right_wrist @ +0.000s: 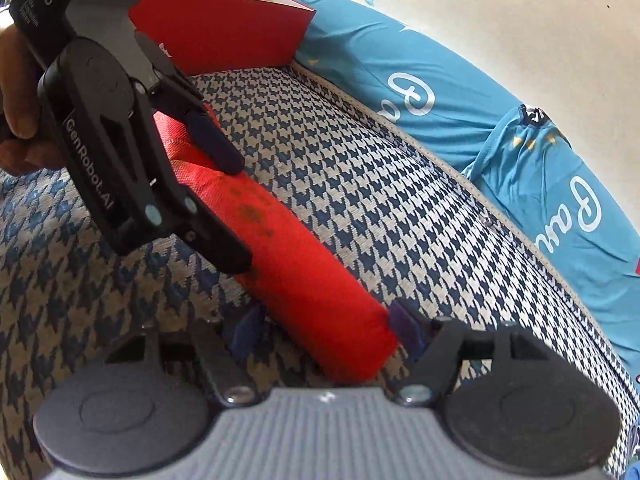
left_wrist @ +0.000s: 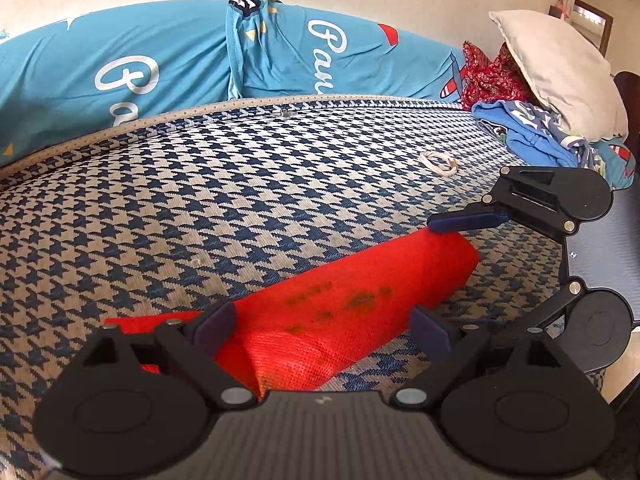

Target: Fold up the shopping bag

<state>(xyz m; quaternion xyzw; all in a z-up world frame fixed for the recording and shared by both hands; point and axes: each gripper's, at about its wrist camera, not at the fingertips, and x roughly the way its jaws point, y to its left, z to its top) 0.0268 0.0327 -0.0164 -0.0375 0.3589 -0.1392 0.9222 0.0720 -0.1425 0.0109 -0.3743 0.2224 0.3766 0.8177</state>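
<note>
The red shopping bag [left_wrist: 352, 304] lies folded into a long narrow strip on the houndstooth mattress [left_wrist: 240, 208], with dark stains on its top. My left gripper [left_wrist: 322, 324] is open, one finger on each side of the strip near its middle. In the right wrist view the bag [right_wrist: 304, 264] runs away diagonally. My right gripper [right_wrist: 326, 330] is open there, with the strip's near end between its fingers. The left gripper [right_wrist: 240, 216], held by a hand [right_wrist: 16, 92], straddles the strip further along. The right gripper [left_wrist: 454, 272] straddles the bag's far end, its lower finger mostly hidden.
A rolled blue blanket [left_wrist: 168, 60] with white lettering lines the wall. A grey pillow [left_wrist: 560, 72] and crumpled clothes [left_wrist: 532, 132] sit at the mattress's far right. A pale loop of band [left_wrist: 438, 162] lies on the mattress. A red cardboard box [right_wrist: 224, 32] stands behind the left gripper.
</note>
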